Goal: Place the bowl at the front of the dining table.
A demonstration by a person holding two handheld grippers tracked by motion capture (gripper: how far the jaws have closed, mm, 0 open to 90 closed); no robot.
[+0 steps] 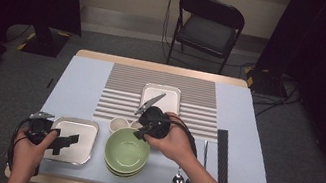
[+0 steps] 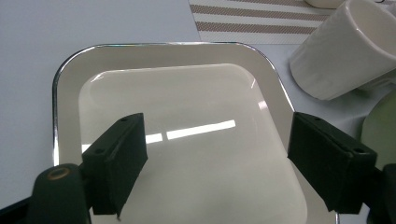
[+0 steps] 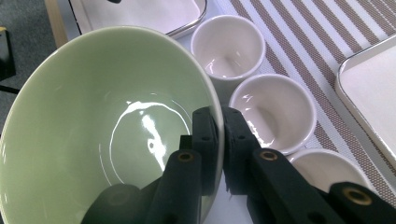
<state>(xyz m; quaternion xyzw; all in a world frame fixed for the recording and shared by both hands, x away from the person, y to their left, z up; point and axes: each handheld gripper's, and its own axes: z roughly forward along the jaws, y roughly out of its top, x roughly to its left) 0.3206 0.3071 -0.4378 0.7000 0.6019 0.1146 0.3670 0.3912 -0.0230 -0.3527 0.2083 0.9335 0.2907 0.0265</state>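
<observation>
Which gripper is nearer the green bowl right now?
Right. The right gripper is shut on the green bowl at its rim, one jaw inside, one outside. The left gripper hangs open over the steel tray beside it.

Light falls from overhead onto my table [image 1: 76,81], bright there, while the room's far corners sink into black. White glare streaks the tray [image 2: 187,135] and the green bowl [image 3: 93,116]. My near jaws look soft; edges bend slightly.

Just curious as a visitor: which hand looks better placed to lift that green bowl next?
The right: its gripper already has its jaws pinched on the green bowl's rim. The left gripper hangs open over the tray.
</observation>
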